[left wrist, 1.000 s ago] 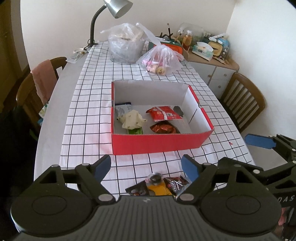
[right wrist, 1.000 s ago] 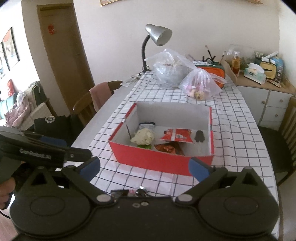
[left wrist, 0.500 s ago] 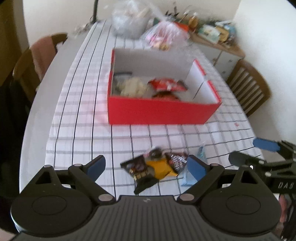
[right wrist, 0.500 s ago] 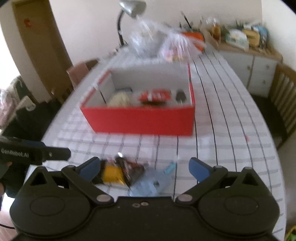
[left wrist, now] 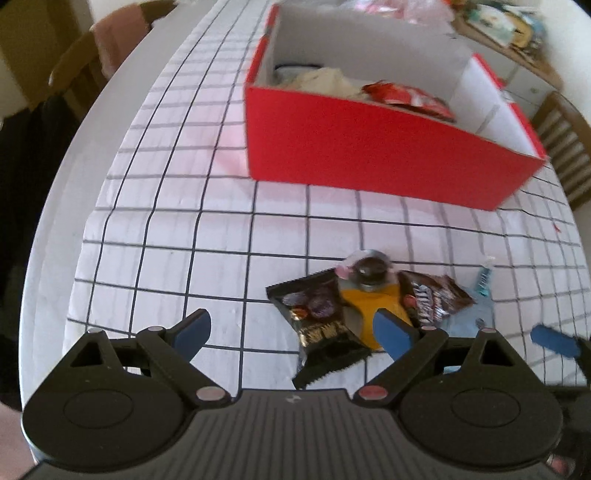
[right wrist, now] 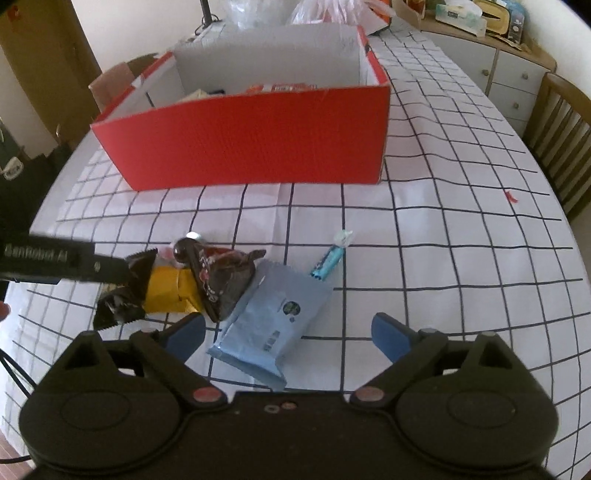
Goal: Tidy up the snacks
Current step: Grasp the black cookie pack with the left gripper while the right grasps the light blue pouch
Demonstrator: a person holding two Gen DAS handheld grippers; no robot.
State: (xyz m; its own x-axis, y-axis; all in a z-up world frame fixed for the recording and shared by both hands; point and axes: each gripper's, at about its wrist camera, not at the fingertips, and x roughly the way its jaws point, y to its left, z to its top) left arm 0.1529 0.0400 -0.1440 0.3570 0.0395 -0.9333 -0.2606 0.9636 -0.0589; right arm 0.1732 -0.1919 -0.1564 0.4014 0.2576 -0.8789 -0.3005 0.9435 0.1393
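A pile of loose snacks lies on the checked tablecloth (left wrist: 166,236) in front of a red box (left wrist: 369,155): a black packet (left wrist: 317,325), a yellow packet (left wrist: 373,306), a brown candy bag (left wrist: 432,299) and a round chocolate (left wrist: 369,269). In the right wrist view a light blue packet (right wrist: 273,314) and a small blue wrapped candy (right wrist: 328,258) lie beside them. The red box (right wrist: 258,140) holds several snacks. My left gripper (left wrist: 291,328) is open, low over the black packet. My right gripper (right wrist: 288,332) is open over the light blue packet.
Wooden chairs stand at the left (left wrist: 85,70) and right (right wrist: 557,122) of the table. A sideboard (right wrist: 491,48) with clutter stands at the back right. Plastic bags (right wrist: 325,11) lie behind the box.
Both grippers have moved down and tilted toward the table's front. The loose snack pile now shows fully between the fingers, and the box has slid up in both views.
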